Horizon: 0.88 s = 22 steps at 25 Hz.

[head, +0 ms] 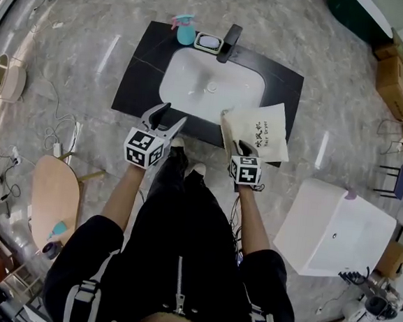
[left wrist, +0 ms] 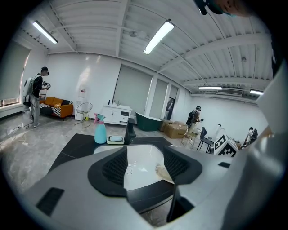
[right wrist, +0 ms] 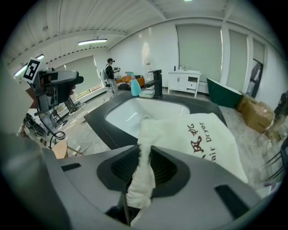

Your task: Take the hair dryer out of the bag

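Your left gripper [head: 172, 116] [left wrist: 145, 166] hangs over the near edge of the black stone bench [head: 143, 67], just left of the white rectangular basin [head: 211, 87]. Its fingers stand spread with nothing between them; in the left gripper view only the basin and the bench edge show through the gap.

At the back of the bench, from left to right, stand a teal spray bottle with a pink head [head: 185, 30], a small pale soap dish [head: 208, 42] and a black tap [head: 229, 43].

To the right of the basin lies the cream cloth bag [head: 264, 131] [right wrist: 202, 143], printed "Hair Dryer". It rests flat on the bench, and its left edge overlaps the basin rim.

Your right gripper [head: 242, 148] [right wrist: 145, 164] points steeply down at the bag's near left corner. Its fingers are pinching a bunched fold of the cloth, which fills the gap between them and trails down out of sight below the frame.

The hair dryer cannot be seen in any view. The cloth is opaque, the bag's mouth is hard to make out, and its contents cannot be confirmed.
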Motion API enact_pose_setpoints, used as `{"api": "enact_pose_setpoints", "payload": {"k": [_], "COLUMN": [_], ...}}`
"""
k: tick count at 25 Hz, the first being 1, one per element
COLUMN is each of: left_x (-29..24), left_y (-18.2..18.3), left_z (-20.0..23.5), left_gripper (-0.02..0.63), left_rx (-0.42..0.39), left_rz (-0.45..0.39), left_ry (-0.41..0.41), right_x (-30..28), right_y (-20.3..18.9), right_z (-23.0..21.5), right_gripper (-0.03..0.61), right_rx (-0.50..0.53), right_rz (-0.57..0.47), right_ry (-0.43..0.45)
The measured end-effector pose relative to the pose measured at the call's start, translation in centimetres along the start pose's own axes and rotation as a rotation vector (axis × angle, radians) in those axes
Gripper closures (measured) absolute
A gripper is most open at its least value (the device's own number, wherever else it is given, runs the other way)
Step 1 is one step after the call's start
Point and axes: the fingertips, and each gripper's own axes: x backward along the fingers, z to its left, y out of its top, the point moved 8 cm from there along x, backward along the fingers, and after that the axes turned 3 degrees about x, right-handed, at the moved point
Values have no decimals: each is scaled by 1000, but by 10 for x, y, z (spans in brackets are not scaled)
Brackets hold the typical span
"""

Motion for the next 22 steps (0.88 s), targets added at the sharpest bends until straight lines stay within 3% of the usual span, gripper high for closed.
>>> {"api": "enact_pose_setpoints", "payload": {"k": [5, 13, 19, 22], "left_x": [-8, -26, -47, -59], "left_y": [-2, -17, -38, -50], "left_z": [1, 2, 2, 4], "left_gripper": [341, 341, 341, 341], "left_rx": [7, 95, 253, 289], "left_rz": [17, 60, 120, 157], "left_ry": [-22, -68, -143, -165], "right_x": [3, 12, 19, 22], "right_y": [3, 12, 19, 24], "right_z": [-3, -13, -18, -21], "right_gripper": [509, 523, 525, 525], "right_rx": [-42, -95, -125, -141], "right_rz": [-13, -49, -74, -87], "right_ry": [13, 53, 75, 89]}}
